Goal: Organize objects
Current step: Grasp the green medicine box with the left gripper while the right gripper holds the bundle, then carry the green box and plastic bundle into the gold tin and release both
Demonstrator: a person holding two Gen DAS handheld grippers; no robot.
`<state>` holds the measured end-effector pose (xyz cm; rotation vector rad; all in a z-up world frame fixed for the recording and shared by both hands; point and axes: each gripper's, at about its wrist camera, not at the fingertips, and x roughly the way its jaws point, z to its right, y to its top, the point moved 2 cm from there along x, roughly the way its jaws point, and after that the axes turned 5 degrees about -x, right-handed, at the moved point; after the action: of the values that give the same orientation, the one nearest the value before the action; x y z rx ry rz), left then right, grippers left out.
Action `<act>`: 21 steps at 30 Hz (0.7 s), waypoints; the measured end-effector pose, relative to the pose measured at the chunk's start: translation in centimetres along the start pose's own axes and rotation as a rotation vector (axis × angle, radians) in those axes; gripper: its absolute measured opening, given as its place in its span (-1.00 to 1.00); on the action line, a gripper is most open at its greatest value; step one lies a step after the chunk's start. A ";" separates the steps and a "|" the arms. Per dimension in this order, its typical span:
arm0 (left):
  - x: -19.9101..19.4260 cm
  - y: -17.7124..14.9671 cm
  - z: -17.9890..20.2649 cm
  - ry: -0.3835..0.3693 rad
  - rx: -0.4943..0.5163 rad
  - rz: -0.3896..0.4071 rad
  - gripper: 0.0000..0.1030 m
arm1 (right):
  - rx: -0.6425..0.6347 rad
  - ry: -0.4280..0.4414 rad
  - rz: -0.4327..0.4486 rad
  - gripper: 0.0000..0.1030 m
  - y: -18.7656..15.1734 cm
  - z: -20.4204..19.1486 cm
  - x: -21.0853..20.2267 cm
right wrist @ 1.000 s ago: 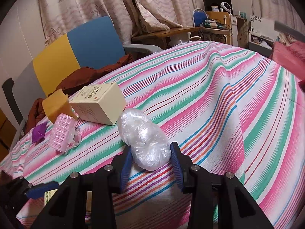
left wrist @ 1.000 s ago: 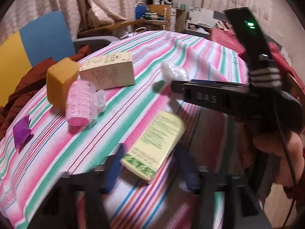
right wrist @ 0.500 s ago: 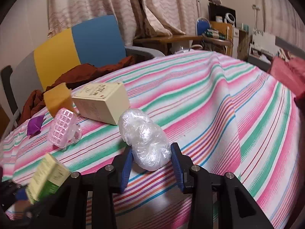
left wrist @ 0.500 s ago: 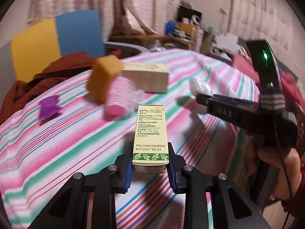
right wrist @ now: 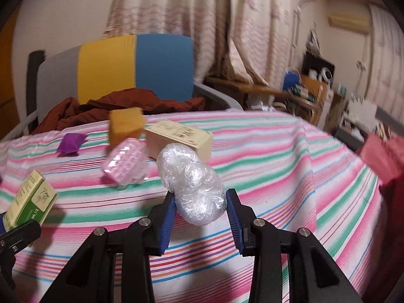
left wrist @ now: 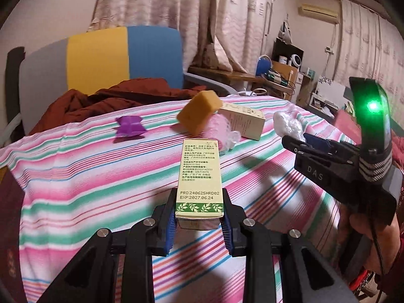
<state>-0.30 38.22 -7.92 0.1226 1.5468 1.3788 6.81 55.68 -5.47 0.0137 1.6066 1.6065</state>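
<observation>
Left wrist view: left gripper (left wrist: 198,218) pinches green carton (left wrist: 200,176), long axis toward 12 o'clock; right gripper (right wrist: 200,213) pinches plastic wad (right wrist: 193,189).

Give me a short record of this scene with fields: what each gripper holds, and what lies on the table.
left gripper: shut on green-and-cream carton, lifted off the cloth
right gripper: shut on clear plastic wad
on striped tablecloth: yellow sponge, pink roller, cream box, purple wrapper
behind table: chair
</observation>
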 end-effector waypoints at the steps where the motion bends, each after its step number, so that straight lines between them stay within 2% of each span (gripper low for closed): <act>1: -0.3 -0.1 -0.5 0.002 -0.014 0.004 -0.42 | -0.022 0.003 0.009 -0.24 0.2 -0.6 -0.4; 4: -0.8 -0.4 -1.5 0.006 -0.048 0.009 -0.42 | -0.067 0.023 0.026 -0.24 0.6 -2.1 -1.2; 14: -2.8 -1.5 -4.3 0.030 -0.150 0.035 -0.42 | 0.002 0.121 -0.021 -0.24 -0.3 -6.0 -3.7; 21: -4.5 -2.5 -4.4 0.026 -0.140 0.055 -0.42 | -0.006 0.200 -0.024 -0.24 -0.7 -9.4 -5.9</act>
<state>0.05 31.44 -7.98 0.0616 1.4727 1.5327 5.82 44.60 -4.55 -0.1741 1.7465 1.6357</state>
